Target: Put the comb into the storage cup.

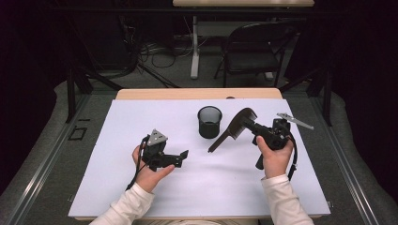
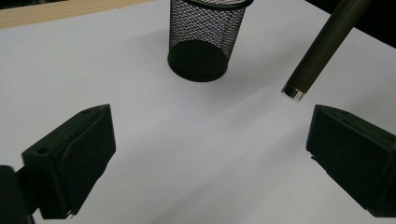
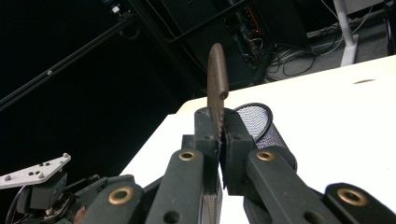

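Note:
My right gripper [image 1: 252,125] is shut on a dark brown comb [image 1: 234,129] near its toothed head and holds it above the white sheet. The comb's handle slants down toward me, just right of a black mesh cup [image 1: 209,122] standing upright mid-table. In the right gripper view the comb [image 3: 217,79] stands edge-on between the pads of the right gripper [image 3: 222,140], with the mesh cup [image 3: 261,123] behind. My left gripper [image 2: 210,154] is open with nothing between its jaws. Beyond it are the mesh cup [image 2: 205,42] and the comb's handle tip [image 2: 322,46]. From above, the left gripper [image 1: 180,159] lies low at the left.
A white sheet [image 1: 141,187] covers the wooden table [image 1: 187,93]. A black folding chair [image 1: 253,51], a white table leg [image 1: 195,47] and cables [image 1: 155,51] stand on the floor beyond the far edge. The other gripper's grey plate [image 3: 35,172] is at the lower left.

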Tool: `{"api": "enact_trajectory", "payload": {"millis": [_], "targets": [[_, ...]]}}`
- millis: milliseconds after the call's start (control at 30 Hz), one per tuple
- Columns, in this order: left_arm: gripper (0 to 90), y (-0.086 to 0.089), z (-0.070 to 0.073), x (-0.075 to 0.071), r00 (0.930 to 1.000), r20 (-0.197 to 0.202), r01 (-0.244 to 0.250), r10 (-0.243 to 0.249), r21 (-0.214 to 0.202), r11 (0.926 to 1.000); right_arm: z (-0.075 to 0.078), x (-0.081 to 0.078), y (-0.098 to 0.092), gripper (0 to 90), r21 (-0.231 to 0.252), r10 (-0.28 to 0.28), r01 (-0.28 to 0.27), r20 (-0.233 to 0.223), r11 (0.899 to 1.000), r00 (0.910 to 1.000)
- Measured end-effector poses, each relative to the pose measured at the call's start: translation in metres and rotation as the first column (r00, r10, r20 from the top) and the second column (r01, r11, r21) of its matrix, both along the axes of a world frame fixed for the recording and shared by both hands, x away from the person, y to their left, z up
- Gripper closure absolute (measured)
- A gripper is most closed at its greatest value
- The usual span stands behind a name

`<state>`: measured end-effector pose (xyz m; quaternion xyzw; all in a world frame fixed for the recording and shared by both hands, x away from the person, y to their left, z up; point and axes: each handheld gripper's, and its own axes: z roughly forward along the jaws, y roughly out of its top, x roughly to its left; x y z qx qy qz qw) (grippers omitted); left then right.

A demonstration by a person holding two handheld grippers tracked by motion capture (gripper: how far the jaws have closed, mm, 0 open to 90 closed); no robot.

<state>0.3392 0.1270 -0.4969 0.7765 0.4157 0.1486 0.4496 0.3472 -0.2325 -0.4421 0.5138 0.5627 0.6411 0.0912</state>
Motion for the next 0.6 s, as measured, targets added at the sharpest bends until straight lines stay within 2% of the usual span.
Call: {"api": "enact_trajectory", "payload": {"millis": [200,267,367,600], "targets": [[0.2,0.0010,0.0000,0.0025,0.9995,-0.031,-0.010,0.010,0.011,0.9999,0.0007,-0.0009,0.0010,87.5,-0.013,0.003,-0.003,-0.003,1.000,1.0000],[0.2,0.0020,0.0005,0.0030,0.9994,-0.033,-0.011,0.012,0.016,0.9998,0.0012,-0.0008,0.0022,87.5,-0.008,0.004,-0.004,-0.002,1.000,1.0000],[0.2,0.0039,0.0023,0.0033,0.9991,-0.034,-0.025,0.026,0.020,0.9995,0.0035,-0.0019,0.0035,87.5,-0.034,0.002,-0.002,-0.002,0.999,1.0000],[0.3,0.0085,0.0060,0.0045,0.9987,-0.030,-0.041,0.041,0.020,0.9990,0.0076,-0.0015,0.0076,87.5,-0.036,-0.002,0.003,0.016,0.999,0.9999]]}}
